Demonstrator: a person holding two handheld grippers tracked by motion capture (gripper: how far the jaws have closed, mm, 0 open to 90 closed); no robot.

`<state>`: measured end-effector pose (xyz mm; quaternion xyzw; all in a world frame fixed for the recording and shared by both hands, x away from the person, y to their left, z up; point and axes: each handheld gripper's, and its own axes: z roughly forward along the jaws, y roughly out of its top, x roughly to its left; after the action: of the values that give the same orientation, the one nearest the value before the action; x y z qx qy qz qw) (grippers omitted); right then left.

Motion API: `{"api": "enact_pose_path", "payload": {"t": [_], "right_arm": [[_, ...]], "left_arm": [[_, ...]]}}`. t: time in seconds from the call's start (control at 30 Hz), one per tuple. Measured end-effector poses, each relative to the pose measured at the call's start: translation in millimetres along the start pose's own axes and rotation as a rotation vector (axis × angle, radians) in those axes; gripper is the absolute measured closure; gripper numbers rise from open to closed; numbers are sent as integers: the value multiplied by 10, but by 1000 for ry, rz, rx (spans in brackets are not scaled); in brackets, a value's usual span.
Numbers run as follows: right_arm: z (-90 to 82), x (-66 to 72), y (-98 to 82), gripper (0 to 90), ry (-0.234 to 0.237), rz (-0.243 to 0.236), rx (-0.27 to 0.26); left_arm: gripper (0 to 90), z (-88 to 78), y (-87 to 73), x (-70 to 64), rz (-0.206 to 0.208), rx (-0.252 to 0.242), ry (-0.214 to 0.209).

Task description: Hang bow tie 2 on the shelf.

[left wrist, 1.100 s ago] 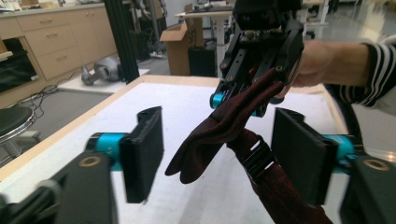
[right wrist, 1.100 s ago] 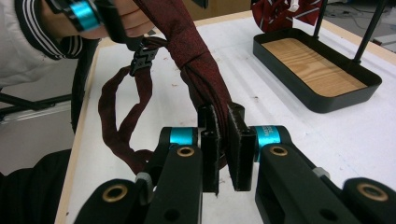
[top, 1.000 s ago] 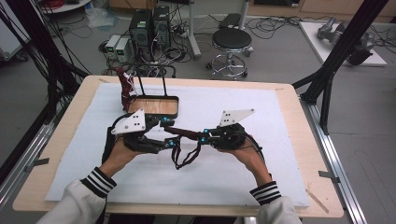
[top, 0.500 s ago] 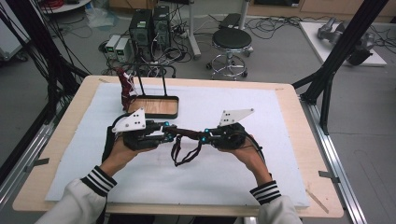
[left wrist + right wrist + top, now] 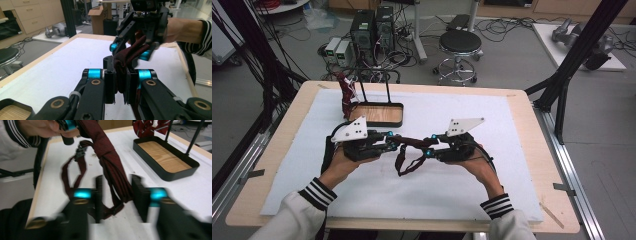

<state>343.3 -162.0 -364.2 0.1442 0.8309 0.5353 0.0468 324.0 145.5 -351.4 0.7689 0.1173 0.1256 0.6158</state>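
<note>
A dark red necktie [image 5: 411, 142] with a thin neck strap [image 5: 403, 164] stretches just above the white mat between both grippers. My left gripper [image 5: 393, 144] is shut on one end; in the left gripper view its jaws [image 5: 119, 73] pinch the folded fabric [image 5: 130, 52]. My right gripper [image 5: 426, 149] faces it from the right. In the right gripper view its blurred jaws [image 5: 117, 185] stand apart on either side of the tie's body [image 5: 110, 157], not pressing it. The strap loop [image 5: 67, 173] hangs down onto the mat.
A black tray with a wooden floor [image 5: 380, 124] and two upright rods stands behind the grippers, left of centre. A second red tie [image 5: 345, 93] hangs at its left rod. The white mat [image 5: 492, 125] covers most of the wooden table.
Both hands have drifted slightly away from me with the tie still strung between them. The left gripper sits a little closer to the tray.
</note>
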Motion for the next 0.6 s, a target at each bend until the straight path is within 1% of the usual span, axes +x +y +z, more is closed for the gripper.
{"api": "enact_pose_path", "payload": {"t": [0.03, 0.07, 0.1, 0.17, 0.23, 0.3, 0.33, 0.37, 0.47, 0.5, 0.53, 0.57, 0.6], "right_arm": [[11, 5, -2, 326, -17, -7, 1], [21, 19, -3, 179, -37, -14, 12], [31, 22, -8, 84, -54, -35, 25], [34, 29, -14, 81, -75, -52, 41], [31, 37, -10, 7, -87, -50, 37], [9, 41, -1, 6, -101, -51, 26], [-5, 48, 3, 6, -103, -40, 25], [-17, 42, 6, 6, -116, -47, 17], [-71, 51, 12, 6, -140, -46, 14], [-94, 65, 13, 6, -151, -36, 14], [-119, 68, 12, 6, -164, -40, 4], [-150, 75, 6, 6, -174, -33, -4], [-180, 76, -5, 6, -186, -28, -23]], "left_arm": [[821, 0, 0, -2, 1, 0, 3], [821, -1, 1, -3, 0, -2, 4], [820, -3, 1, -1, 4, 1, 8], [821, -7, 0, -2, 0, 0, 15], [821, -14, 0, 0, 4, 1, 17], [821, -20, 0, 1, 2, 0, 20], [821, -22, -1, 4, 3, 0, 25], [821, -25, -2, 6, 1, 0, 26], [820, -47, -7, 19, 2, 2, 38], [820, -54, -8, 24, 0, -2, 43], [820, -63, -8, 31, -1, -6, 48], [820, -77, -7, 39, 2, -5, 53], [820, -90, -6, 47, 1, -7, 59]]}}
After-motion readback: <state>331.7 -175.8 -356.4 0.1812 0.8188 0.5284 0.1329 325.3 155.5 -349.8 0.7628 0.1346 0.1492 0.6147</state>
